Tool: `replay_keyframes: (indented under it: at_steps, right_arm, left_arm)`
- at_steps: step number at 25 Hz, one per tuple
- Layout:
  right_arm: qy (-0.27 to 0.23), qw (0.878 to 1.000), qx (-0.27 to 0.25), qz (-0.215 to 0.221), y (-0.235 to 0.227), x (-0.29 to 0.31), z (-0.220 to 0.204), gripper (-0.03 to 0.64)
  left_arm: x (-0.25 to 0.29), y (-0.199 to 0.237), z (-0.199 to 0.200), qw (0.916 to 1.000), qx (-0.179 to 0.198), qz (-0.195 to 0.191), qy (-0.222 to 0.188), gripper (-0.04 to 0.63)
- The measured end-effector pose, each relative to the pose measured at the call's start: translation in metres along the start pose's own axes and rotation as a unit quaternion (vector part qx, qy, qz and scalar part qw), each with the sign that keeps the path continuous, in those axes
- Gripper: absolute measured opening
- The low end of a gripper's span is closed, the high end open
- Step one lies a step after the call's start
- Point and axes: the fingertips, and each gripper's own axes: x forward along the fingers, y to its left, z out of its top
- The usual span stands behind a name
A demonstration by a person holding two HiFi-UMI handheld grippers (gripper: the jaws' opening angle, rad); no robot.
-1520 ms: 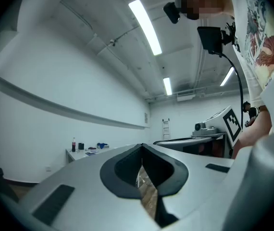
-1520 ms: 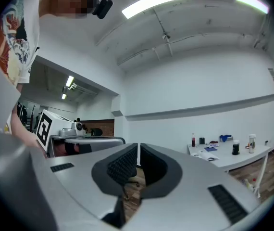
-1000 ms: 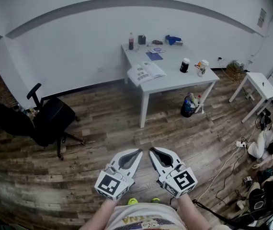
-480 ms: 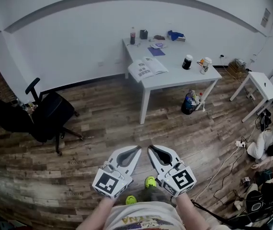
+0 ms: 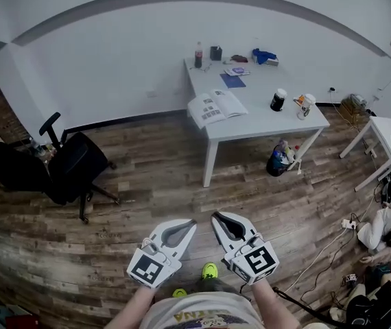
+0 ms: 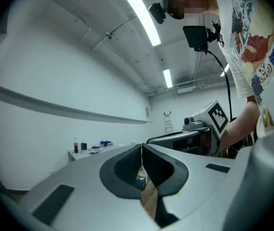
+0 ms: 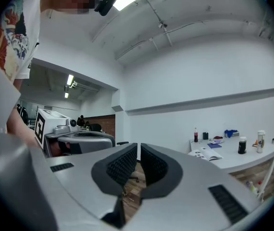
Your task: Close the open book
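Closed and empty: left tool (image 5: 193,221), right tool (image 5: 214,216); open book (image 5: 216,105) far off.

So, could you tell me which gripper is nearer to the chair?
Left. The left gripper is below and right of the chair in the head view, well apart from it; the right gripper sits just beyond the left one, farther from the chair.

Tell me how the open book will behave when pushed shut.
The open book looks thin, so probably light and floppy. Its pages arch upward, so they may spring back. It may slide on the smooth table.
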Motion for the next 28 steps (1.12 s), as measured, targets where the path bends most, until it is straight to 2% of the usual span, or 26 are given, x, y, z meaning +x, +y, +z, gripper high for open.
replay_keyframes:
  at_steps: [6,12,20,28]
  right_arm:
    - [0.011,1.0,0.0,0.024,-0.058,0.009,-0.006,0.031]
    - [0.021,0.999,0.003,0.04,-0.102,0.009,-0.016,0.031]
    - [0.015,0.999,0.014,0.036,-0.144,0.02,-0.018,0.031]
    - [0.021,0.999,0.019,0.025,-0.173,0.047,-0.023,0.031]
  left_arm:
    - [0.041,0.025,-0.017,0.9988,0.014,0.041,0.02,0.012]
    - [0.075,0.04,-0.025,0.9962,0.006,0.08,0.034,0.012]
    - [0.127,0.043,-0.032,0.9967,-0.005,0.072,0.038,0.012]
    - [0.16,0.075,-0.041,0.9963,-0.02,0.072,0.043,0.012]
